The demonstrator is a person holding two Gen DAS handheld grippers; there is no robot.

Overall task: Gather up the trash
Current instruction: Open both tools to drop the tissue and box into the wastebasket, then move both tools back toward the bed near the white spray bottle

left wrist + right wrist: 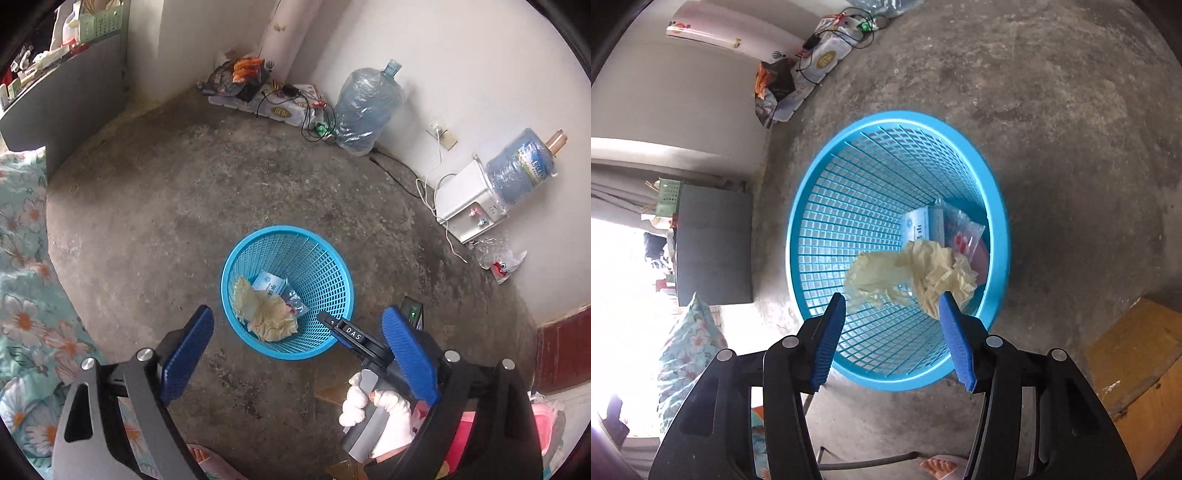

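Blue pads, right gripper point(892, 306): jaws part open over the near rim of the bin, gripping nothing; the right pad tip overlaps the crumpled paper, contact unclear.
Blue pads, left gripper point(295, 332): jaws spread wide, empty, hovering near the bin.
Writing on tool: "DAS" in white on the right gripper's black finger, at 3 o'clock of the bin in the left view.
Turquoise mesh bin point(812, 206): upright on the concrete floor.
Trash inside: cream crumpled paper point(923, 273), a pale blue carton point(919, 223), a clear plastic bag point(964, 236); carton print unreadable.
Progress: these pieces look binned.
Possibly left: a clear bag with red print point(498, 260) at 3 o'clock by the wall.
Far wall: water jug point(365, 107) at 1 o'clock; label unreadable.
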